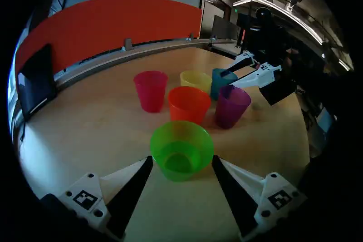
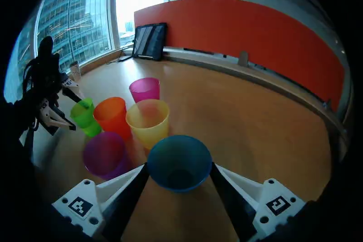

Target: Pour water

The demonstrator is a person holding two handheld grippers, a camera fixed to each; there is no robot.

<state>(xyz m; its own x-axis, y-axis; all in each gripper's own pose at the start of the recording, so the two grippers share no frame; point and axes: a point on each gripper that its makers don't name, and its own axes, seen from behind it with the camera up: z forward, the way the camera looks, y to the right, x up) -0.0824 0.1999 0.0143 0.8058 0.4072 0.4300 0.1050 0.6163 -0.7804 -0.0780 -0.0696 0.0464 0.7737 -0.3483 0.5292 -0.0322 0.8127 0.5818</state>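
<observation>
My left gripper (image 1: 181, 159) is about half open. Its two dark fingers press against opposite sides of a green cup (image 1: 181, 144), which is upright between the tips with its open mouth facing up. I cannot tell whether this cup rests on the wooden table (image 1: 90, 119) or sits just above it, or whether it holds water.

Straight ahead of this gripper, just past the green cup, stands an orange cup (image 1: 188, 103). A pink cup (image 1: 150, 90) is ahead and to the left. A yellow cup (image 1: 196, 81) is farther ahead, behind the orange one. A purple cup (image 1: 231, 106) is ahead and to the right, beside the orange one.

My right gripper (image 2: 178, 167) is open to a similar width. Its fingers rest against both sides of an upright blue cup (image 2: 179, 158), whose inside looks dark. From this gripper, the yellow cup is just ahead of the blue one and the purple cup is close on the left. The orange cup is ahead and to the left, and the pink cup is farthest ahead. The left gripper, with the green cup, is far off to the left.

Beyond the table are a long orange wall (image 2: 254, 33), a dark screen (image 2: 147, 41) leaning against it, and tall windows (image 2: 72, 24).
</observation>
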